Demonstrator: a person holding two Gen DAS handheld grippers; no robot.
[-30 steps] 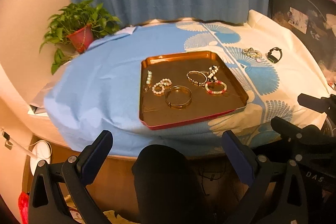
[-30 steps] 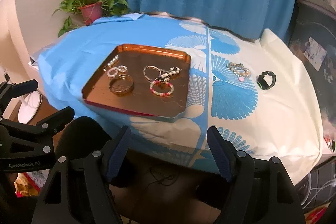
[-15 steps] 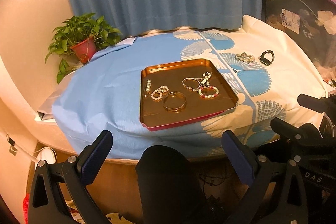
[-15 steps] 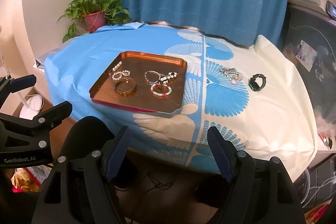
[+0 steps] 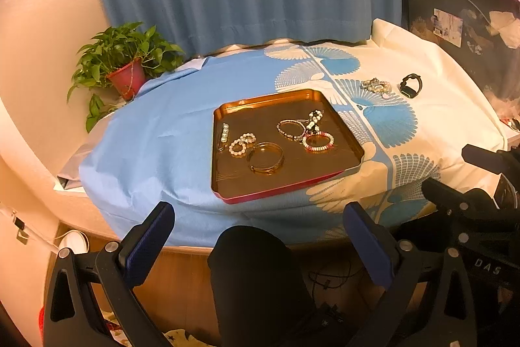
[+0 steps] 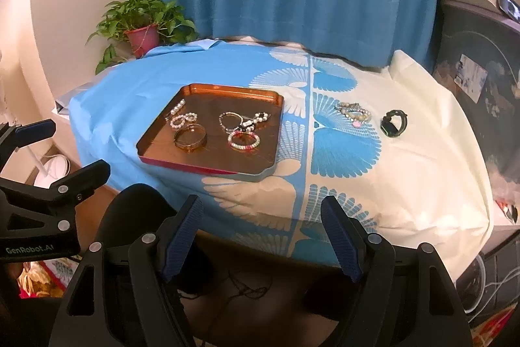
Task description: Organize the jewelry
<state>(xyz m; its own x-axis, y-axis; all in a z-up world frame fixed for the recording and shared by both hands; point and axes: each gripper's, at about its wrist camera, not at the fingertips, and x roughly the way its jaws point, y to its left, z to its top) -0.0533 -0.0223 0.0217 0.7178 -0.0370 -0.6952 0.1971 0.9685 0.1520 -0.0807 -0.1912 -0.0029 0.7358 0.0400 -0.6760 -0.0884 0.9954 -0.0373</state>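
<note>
1. Left tongs [image 5: 258,236]: spread, empty, short of the desk [image 5: 146,152] near edge. Right tongs [image 6: 261,233]: spread, empty, likewise short of that edge.
2. Tray [image 5: 349,135] at desk centre: gold bangle [image 5: 265,157], red-white bracelet [image 5: 318,141], pearl rings [image 5: 241,144].
3. Bead cluster [image 6: 353,112] and black watch [image 6: 394,123] beyond the tray's right side, on the cloth.
4. Right view only: white cables at lower right. Left view only: white cord clip on the wall.
5. Versus one second earlier: tray smaller in both views, more desk visible; tongs backed away.
</note>
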